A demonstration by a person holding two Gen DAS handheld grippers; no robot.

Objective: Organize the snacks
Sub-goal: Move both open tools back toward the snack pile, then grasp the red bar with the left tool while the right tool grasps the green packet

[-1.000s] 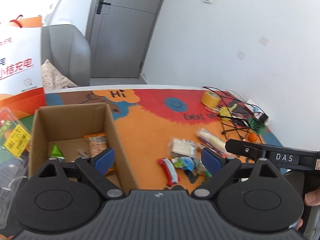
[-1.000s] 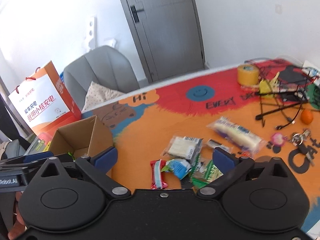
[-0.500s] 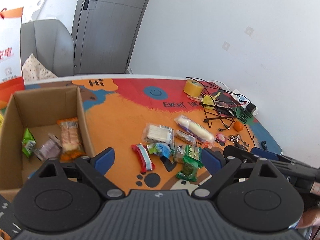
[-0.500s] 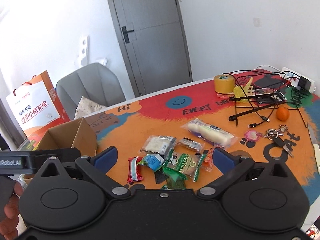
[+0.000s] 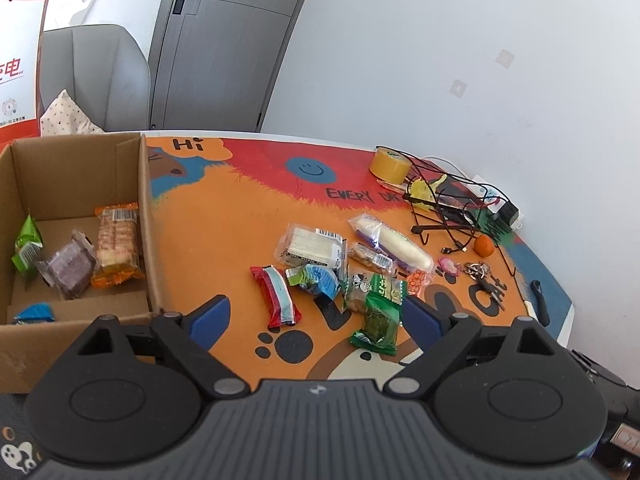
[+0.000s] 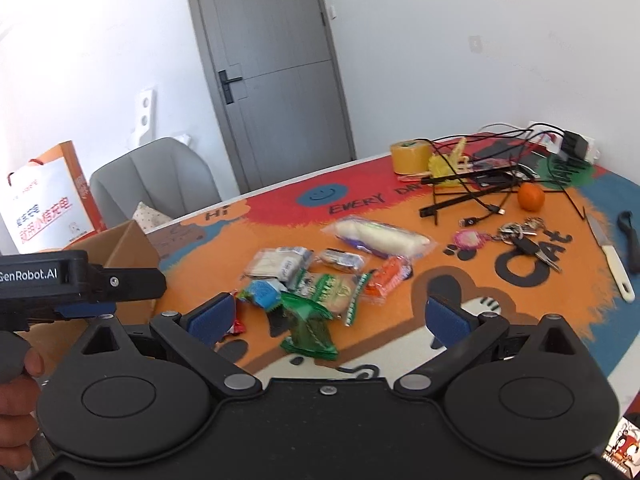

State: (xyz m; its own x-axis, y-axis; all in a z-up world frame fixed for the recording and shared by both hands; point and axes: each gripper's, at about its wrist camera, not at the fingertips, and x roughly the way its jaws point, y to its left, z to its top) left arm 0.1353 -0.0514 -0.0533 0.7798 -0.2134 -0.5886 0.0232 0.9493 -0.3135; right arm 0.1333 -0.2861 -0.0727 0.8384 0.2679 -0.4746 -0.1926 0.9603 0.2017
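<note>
A loose pile of snack packets lies on the orange mat: a red one [image 5: 276, 296], a blue-green one [image 5: 314, 278], a green one [image 5: 380, 316], clear-wrapped crackers [image 5: 312, 246] and a long white roll [image 5: 394, 246]. To the left stands an open cardboard box [image 5: 146, 216], holding an orange cracker packet [image 5: 118, 246], a purple one [image 5: 68, 270] and a green one [image 5: 26, 244]. My left gripper [image 5: 316, 320] is open and empty, just short of the pile. My right gripper [image 6: 331, 320] is also open and empty, above the green packet [image 6: 310, 330].
A yellow tape roll [image 5: 390, 166], a wire rack with cables [image 5: 448, 204], a tangerine [image 5: 483, 246] and keys [image 5: 480, 274] crowd the mat's far right. A knife [image 6: 610, 252] lies at the right edge. A grey chair [image 5: 96, 80] and an orange paper bag [image 5: 20, 60] stand behind the box.
Both grippers have sunk towards the table, and the snack pile now sits between each pair of fingers. The left view has swung right, off the box. Both jaws stay wide.
</note>
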